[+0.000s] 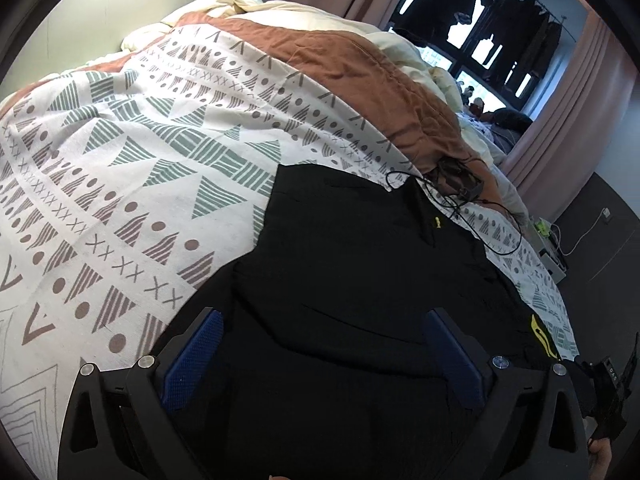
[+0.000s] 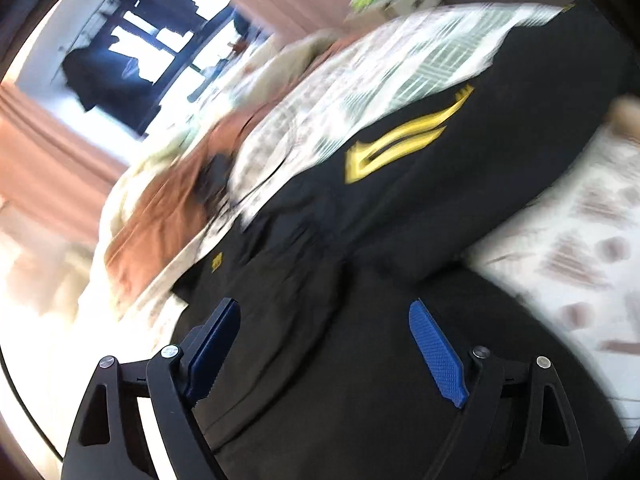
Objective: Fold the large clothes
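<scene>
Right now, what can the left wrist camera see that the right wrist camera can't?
Only the left wrist view shows the tangled black cable lying on the bedspread, sharp and clear. Only the right wrist view, which is blurred, shows the big yellow logo up close. Both show the black garment on the patterned bed, the pink curtains, and open blue-padded jaws holding nothing.

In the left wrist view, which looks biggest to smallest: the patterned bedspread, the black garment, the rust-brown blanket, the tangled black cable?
1. Patterned bedspread
2. Black garment, though nearness to the camera enlarges it
3. Rust-brown blanket
4. Tangled black cable
</scene>
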The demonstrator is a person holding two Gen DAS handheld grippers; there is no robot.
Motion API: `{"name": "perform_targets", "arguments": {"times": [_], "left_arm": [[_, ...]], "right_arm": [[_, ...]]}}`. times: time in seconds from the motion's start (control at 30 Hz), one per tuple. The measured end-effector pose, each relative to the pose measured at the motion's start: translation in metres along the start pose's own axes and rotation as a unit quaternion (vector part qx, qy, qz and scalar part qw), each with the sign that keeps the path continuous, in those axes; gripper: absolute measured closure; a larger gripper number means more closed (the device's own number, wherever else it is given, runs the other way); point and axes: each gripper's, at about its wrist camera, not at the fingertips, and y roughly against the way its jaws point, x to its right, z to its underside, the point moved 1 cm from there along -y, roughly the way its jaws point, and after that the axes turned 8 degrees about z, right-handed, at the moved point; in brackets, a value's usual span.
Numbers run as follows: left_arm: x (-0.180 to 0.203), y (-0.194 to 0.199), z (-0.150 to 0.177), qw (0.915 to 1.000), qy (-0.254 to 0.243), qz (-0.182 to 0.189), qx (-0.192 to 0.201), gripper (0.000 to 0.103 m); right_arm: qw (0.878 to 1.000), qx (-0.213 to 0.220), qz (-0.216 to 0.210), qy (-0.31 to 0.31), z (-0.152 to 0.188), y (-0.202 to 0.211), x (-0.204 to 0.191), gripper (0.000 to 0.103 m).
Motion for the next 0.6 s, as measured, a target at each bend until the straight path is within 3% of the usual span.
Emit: {"name": "perform_targets", "arguments": {"times": [0.3,0.6], "left_arm": [[0.063,-0.01,0.024,0.9966,-0.072,0.032,-0.023,0.002],[0.065,-0.028,0.034,0.9954,-0.078,0.031,-0.047,0.002]], "right_arm": [[0.996,0.046,0.025,-0.076,-0.03,0.031,0.066,0.016],[0.987,0.085,0.02,-0.134,-0.055,0.031,0.124,0.017]]}}
